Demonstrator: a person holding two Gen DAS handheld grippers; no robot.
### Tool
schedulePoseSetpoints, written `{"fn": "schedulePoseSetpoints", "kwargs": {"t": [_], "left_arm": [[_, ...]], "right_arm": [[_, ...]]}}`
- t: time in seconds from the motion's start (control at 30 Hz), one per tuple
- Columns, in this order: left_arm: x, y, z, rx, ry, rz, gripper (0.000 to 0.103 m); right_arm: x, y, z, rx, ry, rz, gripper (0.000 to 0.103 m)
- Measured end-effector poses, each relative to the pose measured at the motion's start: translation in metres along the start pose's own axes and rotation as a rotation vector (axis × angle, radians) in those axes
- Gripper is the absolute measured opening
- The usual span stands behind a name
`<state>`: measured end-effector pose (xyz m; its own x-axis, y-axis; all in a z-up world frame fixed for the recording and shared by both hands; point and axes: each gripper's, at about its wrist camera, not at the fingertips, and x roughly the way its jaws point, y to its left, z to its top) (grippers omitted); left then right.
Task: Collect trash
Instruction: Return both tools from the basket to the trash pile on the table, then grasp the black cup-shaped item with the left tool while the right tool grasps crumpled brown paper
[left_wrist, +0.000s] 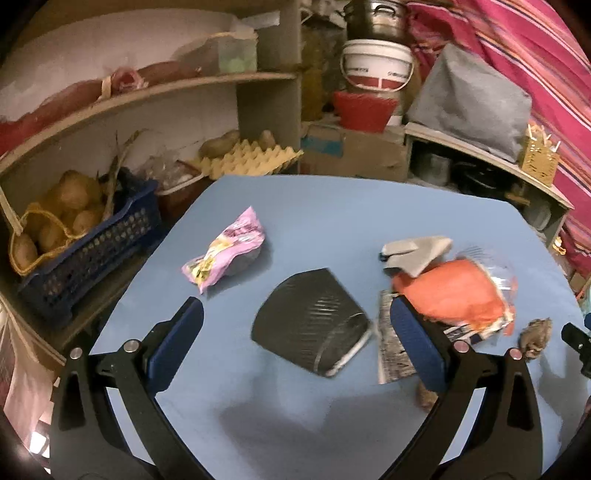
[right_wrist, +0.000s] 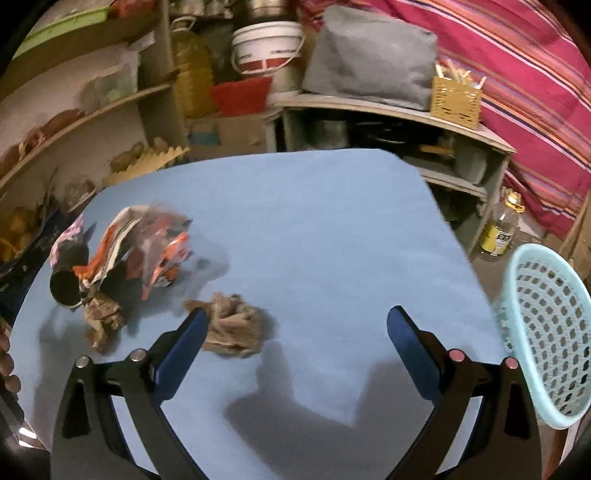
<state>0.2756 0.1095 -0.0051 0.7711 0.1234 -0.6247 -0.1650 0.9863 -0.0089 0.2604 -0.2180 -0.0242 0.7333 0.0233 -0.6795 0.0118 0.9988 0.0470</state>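
Note:
Trash lies on a blue table (left_wrist: 314, 221). In the left wrist view my left gripper (left_wrist: 295, 314) is open above a black ribbed cup (left_wrist: 314, 325) lying on its side. A pink wrapper (left_wrist: 225, 254) lies to its far left. An orange wrapper (left_wrist: 458, 295), a grey folded piece (left_wrist: 417, 254) and a brown paper wad (left_wrist: 535, 336) lie to the right. In the right wrist view my right gripper (right_wrist: 297, 321) is open over bare table (right_wrist: 314, 240), with a crumpled brown paper (right_wrist: 232, 325) by its left finger. The cup (right_wrist: 66, 284) and the orange wrapper (right_wrist: 147, 247) sit far left.
A light blue perforated basket (right_wrist: 546, 332) hangs off the table's right edge. Shelves with a dark blue crate of potatoes (left_wrist: 81, 258) and an egg tray (left_wrist: 251, 158) stand at the left. A white bucket (left_wrist: 376, 66) and a low shelf (right_wrist: 388, 110) are behind.

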Motion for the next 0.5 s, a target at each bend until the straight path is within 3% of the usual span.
{"fn": "schedulePoseSetpoints", "kwargs": {"t": [0.33,0.5], "left_arm": [[0.029,-0.001,0.003,-0.072,0.059,-0.016,0.098],[0.045,-0.007,0.002,-0.068,0.08,0.007,0.098]], "right_arm": [[0.028,0.034,-0.008,-0.051,0.067,0.005,0.095],[0.035,0.043,-0.012,-0.111,0.068,-0.045,0.095]]}}
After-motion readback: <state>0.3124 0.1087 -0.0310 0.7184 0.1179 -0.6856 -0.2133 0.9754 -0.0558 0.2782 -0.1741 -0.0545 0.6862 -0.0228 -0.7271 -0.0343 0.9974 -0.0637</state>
